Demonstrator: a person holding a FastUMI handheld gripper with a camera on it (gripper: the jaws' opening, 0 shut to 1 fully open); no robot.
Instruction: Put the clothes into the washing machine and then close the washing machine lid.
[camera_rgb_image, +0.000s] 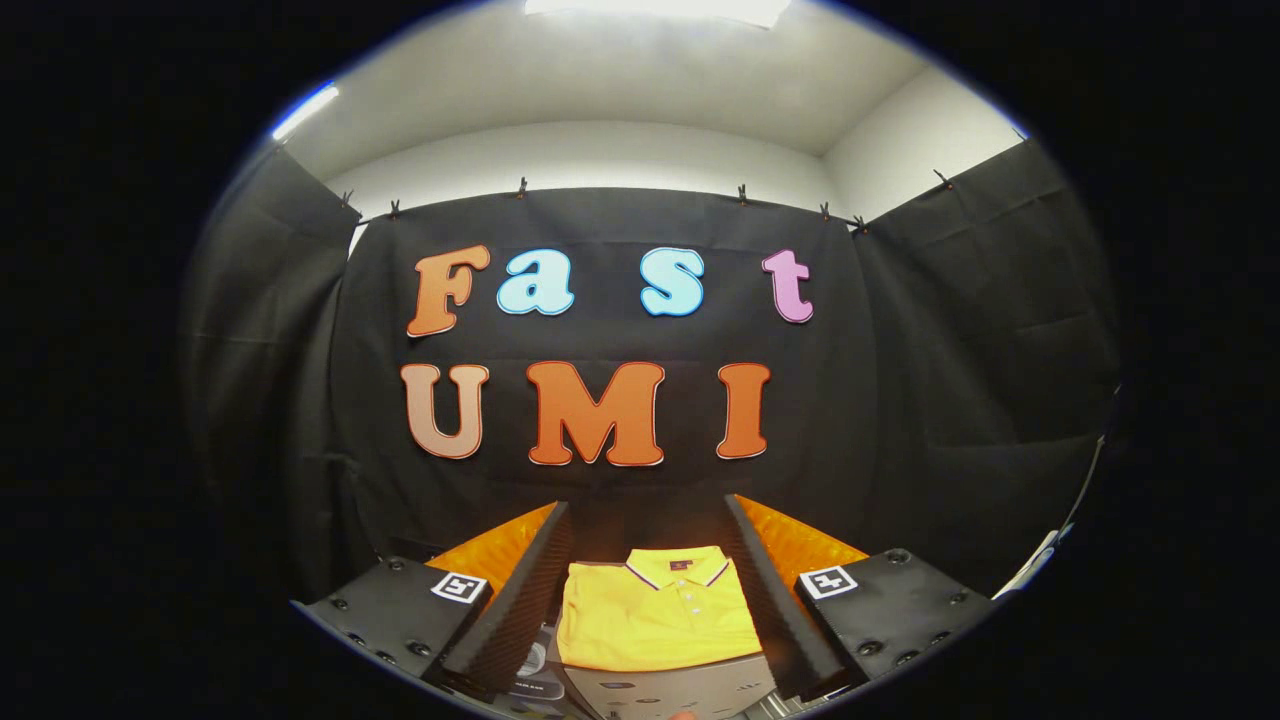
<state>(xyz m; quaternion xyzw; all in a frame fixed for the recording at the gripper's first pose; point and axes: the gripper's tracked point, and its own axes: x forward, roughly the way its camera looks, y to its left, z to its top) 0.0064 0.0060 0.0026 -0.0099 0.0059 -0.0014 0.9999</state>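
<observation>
— Tool (650, 590) check: where are its fingers?

— Spread wide apart, gripping nothing. I see both of them (520, 590) low in my gripper view, angled outward, each with a ridged inner face. Neither one touches the garment.

— And the clothes?

— One folded yellow polo shirt (655, 615) lies between my fingers, a little ahead of them. It is lying flat with its collar (680, 572) on the far side, toward the booth wall, and the buttoned placket running down toward me. The collar has a thin dark trim line along its edge.

— What is the shirt resting on?

— A grey, flat-topped surface (680, 690) just below the shirt's near hem. It may be the washing machine, but I cannot tell from here; too little of it shows. The shirt's near edge sits close to that surface's near edge.

— Anything else nearby?

— Some dark items (535, 675) beside the grey surface, close to my left finger, too small and cropped to name. Behind the shirt hangs black cloth (950, 400), clipped up along its top edge, with a pale wall (600, 150) and ceiling above it and a bright light (660, 8) overhead.

— Is the shirt creased or bunched?

— No, it looks neatly folded, sleeves tucked under, front smooth.
</observation>
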